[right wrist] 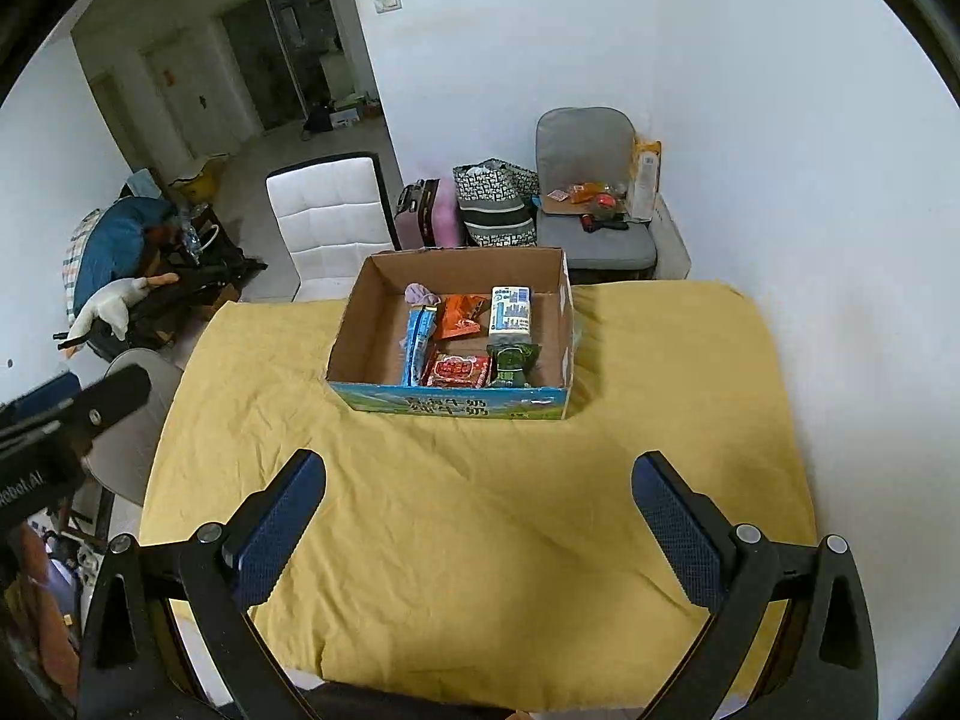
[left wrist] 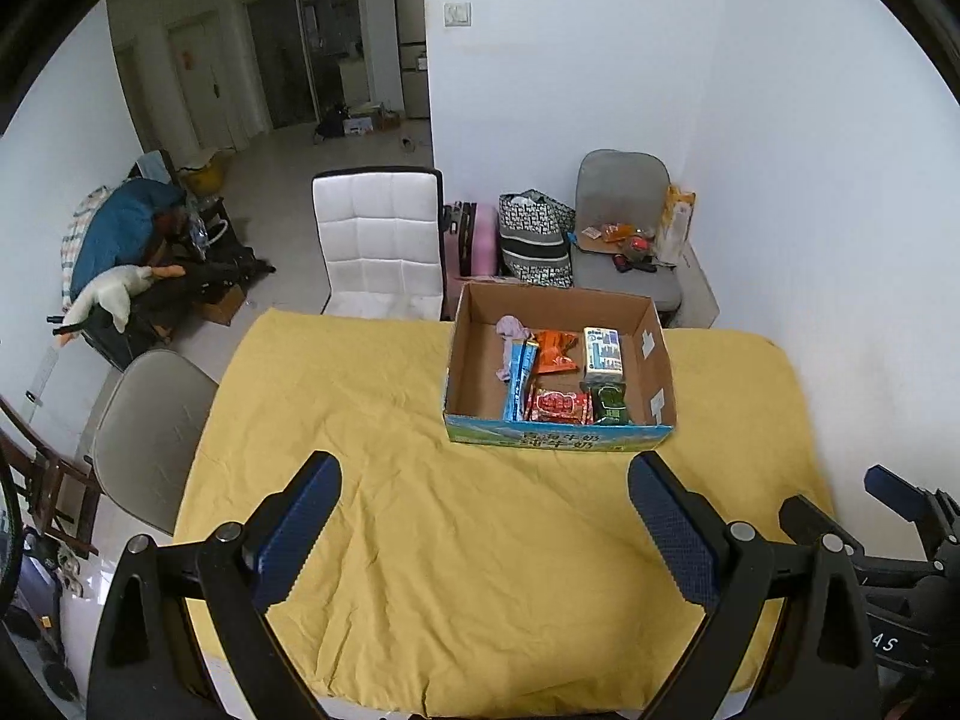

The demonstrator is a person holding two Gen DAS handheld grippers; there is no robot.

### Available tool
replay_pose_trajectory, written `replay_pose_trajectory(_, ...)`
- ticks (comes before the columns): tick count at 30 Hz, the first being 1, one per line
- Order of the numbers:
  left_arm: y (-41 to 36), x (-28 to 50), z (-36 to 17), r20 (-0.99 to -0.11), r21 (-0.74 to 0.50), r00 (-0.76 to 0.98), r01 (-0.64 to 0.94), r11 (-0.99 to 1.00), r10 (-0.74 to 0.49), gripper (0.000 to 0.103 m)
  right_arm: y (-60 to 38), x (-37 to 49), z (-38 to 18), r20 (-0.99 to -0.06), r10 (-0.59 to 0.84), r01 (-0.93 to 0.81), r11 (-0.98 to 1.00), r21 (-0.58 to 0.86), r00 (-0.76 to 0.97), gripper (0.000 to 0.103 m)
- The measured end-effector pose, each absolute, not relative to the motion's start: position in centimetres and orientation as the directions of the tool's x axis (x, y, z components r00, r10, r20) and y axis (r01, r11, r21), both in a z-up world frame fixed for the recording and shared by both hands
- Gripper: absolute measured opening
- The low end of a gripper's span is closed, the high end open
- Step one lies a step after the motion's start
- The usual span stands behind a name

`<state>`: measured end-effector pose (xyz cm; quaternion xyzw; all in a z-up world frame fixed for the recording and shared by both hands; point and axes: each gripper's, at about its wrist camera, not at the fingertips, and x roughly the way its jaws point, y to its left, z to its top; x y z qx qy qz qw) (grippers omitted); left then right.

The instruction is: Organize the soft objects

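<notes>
An open cardboard box stands on the far side of the yellow tablecloth; it also shows in the right wrist view. In it lie a purple cloth, a blue packet, an orange packet, a white-blue tissue pack, a red packet and a green packet. My left gripper is open and empty above the cloth, short of the box. My right gripper is open and empty too, and its side shows in the left wrist view.
A white chair stands behind the table, a grey chair at its left. A grey armchair with clutter, a patterned bag and a pink suitcase stand by the far wall. Piled belongings lie at the left.
</notes>
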<state>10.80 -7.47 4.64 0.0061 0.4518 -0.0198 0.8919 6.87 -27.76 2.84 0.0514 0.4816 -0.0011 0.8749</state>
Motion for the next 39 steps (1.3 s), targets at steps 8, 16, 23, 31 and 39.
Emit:
replay_pose_trajectory(8,-8.4,10.8,4.2,-0.81,0.007,0.586,0.052,0.999,-0.025,0.103,-28.4,6.3,4.2,-0.822,-0.014,0.079,0.996,0.038,0.569,0.103)
replay_pose_trajectory(16,-8.2,10.8,4.2,-0.813,-0.006,0.582,0.053,0.999,-0.035,0.103,-29.2,6.6,4.5,-0.819,-0.032,0.1,0.994,0.032,0.573,0.103)
replay_pose_trajectory(23,-8.0,10.8,4.8,-0.8,-0.004,0.599,0.035,0.999,-0.024,0.103,-29.6,6.3,5.3,-0.801,-0.06,0.125,0.992,0.018,0.595,0.103)
replay_pose_trajectory(31,-8.1,10.8,4.9,-0.791,-0.003,0.612,0.022,1.0,-0.016,0.103,-29.2,6.1,6.1,-0.787,-0.073,0.124,0.992,0.005,0.613,0.103)
replay_pose_trajectory(39,-8.3,10.5,5.1,-0.786,0.006,0.618,0.024,1.0,-0.011,0.103,-29.1,5.7,6.5,-0.777,-0.075,0.124,0.992,0.004,0.625,0.103)
